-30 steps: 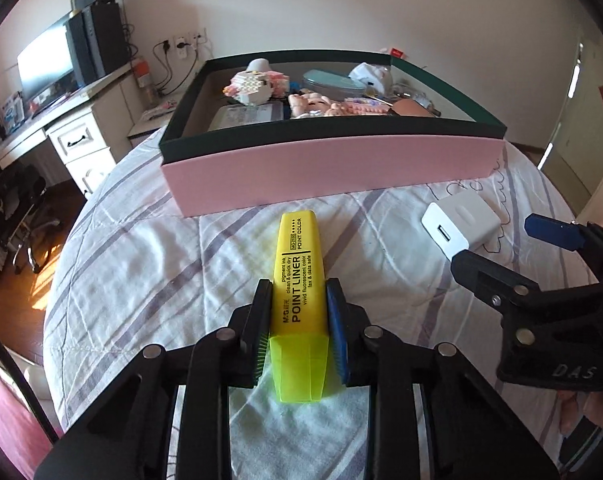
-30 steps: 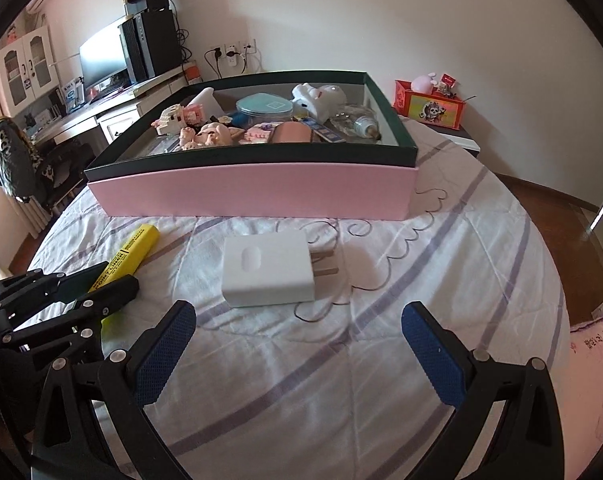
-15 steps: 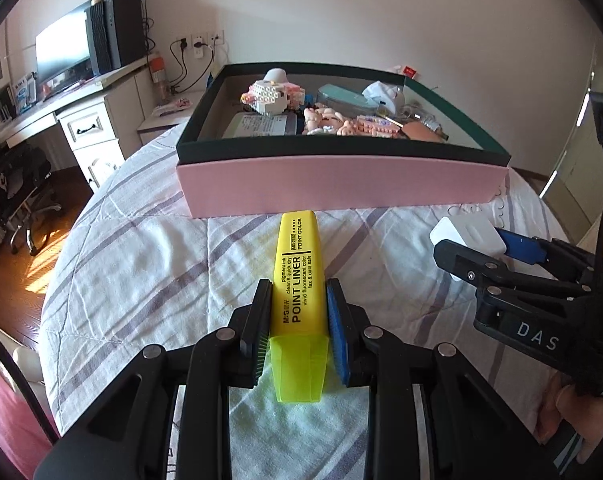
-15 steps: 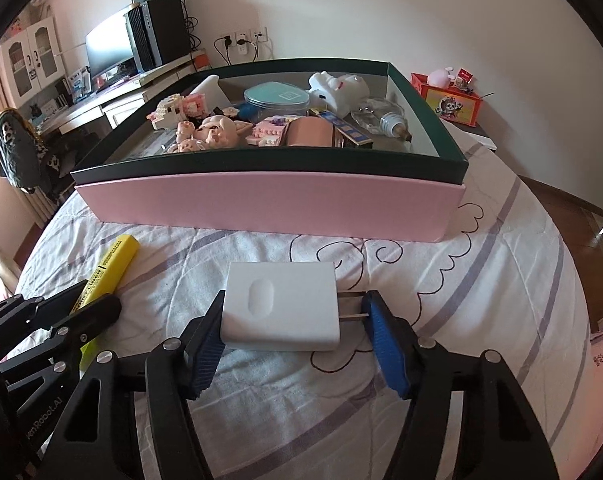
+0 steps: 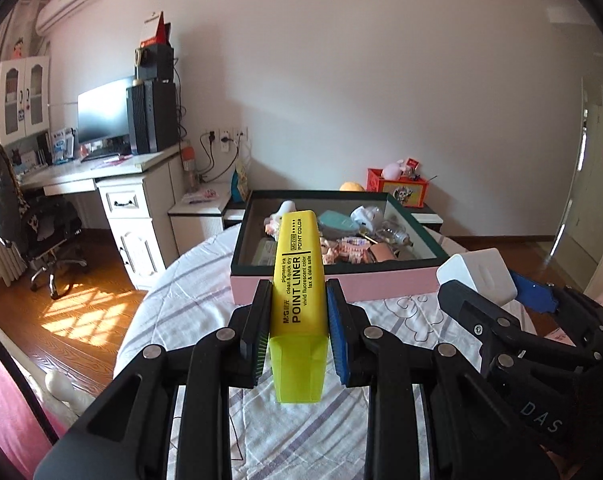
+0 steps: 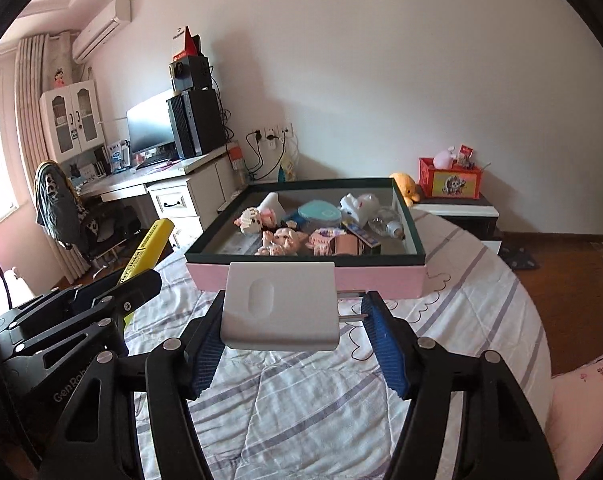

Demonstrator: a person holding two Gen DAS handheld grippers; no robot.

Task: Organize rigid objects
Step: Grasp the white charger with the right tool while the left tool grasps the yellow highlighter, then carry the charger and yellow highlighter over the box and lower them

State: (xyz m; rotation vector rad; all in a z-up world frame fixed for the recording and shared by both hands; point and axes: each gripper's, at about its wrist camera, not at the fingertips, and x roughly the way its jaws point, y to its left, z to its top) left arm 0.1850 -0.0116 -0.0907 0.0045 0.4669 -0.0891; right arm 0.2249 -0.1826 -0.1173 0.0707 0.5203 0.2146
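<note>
A yellow highlighter is clamped between the pads of my left gripper, lifted off the quilt and pointing at the box. My right gripper is shut on a white charger plug; one pad presses its body and the other its metal prongs. The charger also hangs above the quilt. The pink-sided box with a dark green rim lies just beyond both grippers, holding several toys and small items. From the left wrist, the right gripper with the charger is close on the right. In the right wrist view the highlighter is at the left.
The box sits on a bed with a striped white quilt. A white desk with a monitor and an office chair stand to the left. Behind the box is a nightstand with a red toy box.
The right gripper closed on the charger. Both grippers then rose and tilted up, lifting the highlighter and the charger off the quilt.
</note>
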